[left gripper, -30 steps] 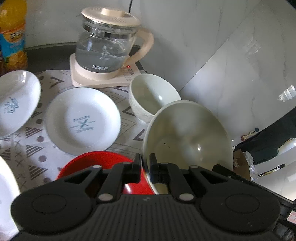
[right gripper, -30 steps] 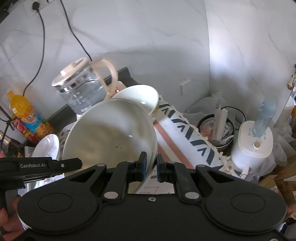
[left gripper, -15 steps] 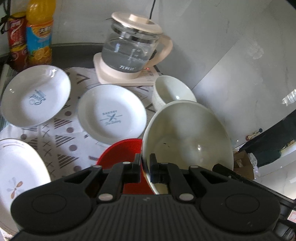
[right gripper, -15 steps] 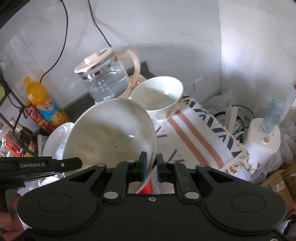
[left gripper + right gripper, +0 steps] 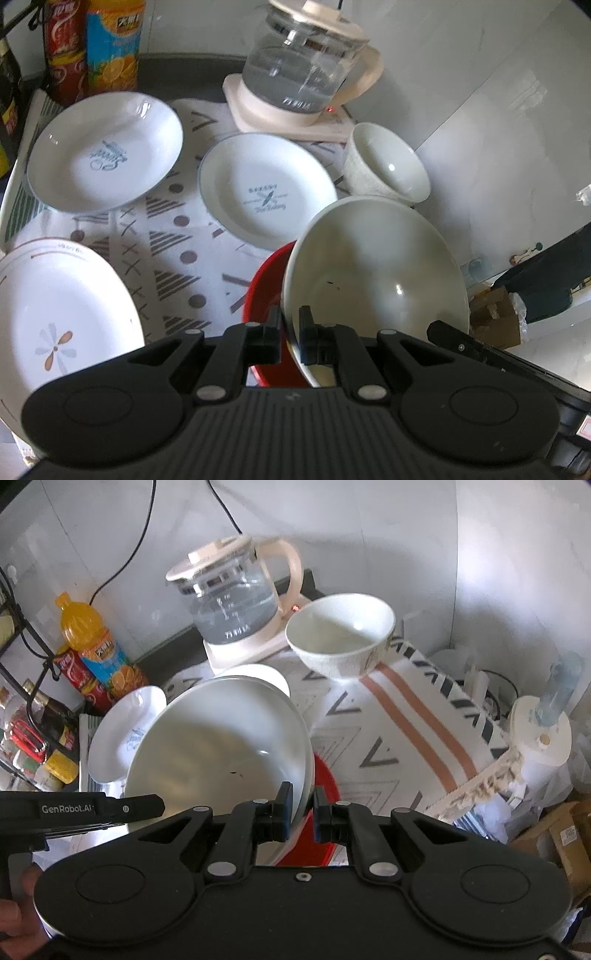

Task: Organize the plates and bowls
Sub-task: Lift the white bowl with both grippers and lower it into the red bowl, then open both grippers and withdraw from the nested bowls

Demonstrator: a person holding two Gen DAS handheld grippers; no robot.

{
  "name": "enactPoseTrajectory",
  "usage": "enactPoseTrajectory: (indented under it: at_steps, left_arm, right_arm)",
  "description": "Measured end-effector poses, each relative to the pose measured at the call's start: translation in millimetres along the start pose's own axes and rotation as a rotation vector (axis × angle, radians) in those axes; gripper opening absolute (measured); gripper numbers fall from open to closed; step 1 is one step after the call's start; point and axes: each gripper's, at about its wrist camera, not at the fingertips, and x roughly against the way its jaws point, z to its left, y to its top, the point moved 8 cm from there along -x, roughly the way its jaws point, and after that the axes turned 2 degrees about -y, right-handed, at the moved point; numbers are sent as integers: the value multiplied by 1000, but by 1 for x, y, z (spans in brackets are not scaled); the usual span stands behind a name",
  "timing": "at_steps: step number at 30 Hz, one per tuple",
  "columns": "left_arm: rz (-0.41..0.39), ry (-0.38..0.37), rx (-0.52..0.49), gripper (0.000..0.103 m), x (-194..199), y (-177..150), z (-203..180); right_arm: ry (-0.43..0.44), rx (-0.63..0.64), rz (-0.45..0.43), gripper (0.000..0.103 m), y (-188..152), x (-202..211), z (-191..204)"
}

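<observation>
Both grippers pinch the rim of a large cream bowl [image 5: 376, 273], also in the right wrist view [image 5: 221, 746]. My left gripper [image 5: 289, 332] is shut on its left rim, my right gripper [image 5: 302, 808] on its right rim. The bowl hangs tilted just above a red bowl [image 5: 266, 295], partly hidden under it [image 5: 325, 782]. A smaller cream bowl [image 5: 384, 166] stands beyond [image 5: 343, 635]. Three white plates lie on the patterned cloth: one with blue script [image 5: 103, 151], one with a bakery mark [image 5: 266, 192], one with a flower [image 5: 59, 314].
A glass kettle [image 5: 303, 70] on its cream base stands at the back by the wall [image 5: 236, 602]. An orange drink bottle [image 5: 114, 44] and a red can [image 5: 62, 55] stand back left. A white appliance [image 5: 539, 746] and boxes sit off the cloth's right edge.
Both grippers, still holding the large bowl, have pulled back and toward the left. More of the plates and the flower plate have come into view. The red bowl now shows beneath the bowl's right side.
</observation>
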Motion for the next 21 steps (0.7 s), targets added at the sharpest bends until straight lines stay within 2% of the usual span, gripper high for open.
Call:
enactPoseTrajectory:
  at_steps: [10, 16, 21]
  left_arm:
    - [72, 30, 9, 7, -19, -11, 11]
    - [109, 18, 23, 8, -26, -14, 11]
    - [101, 32, 14, 11, -18, -10, 10]
  right_arm:
    - [-16, -12, 57, 10, -13, -22, -1]
    - [-37, -37, 65, 8, -13, -31, -8]
    - [-45, -50, 66, 7, -13, -34, -11]
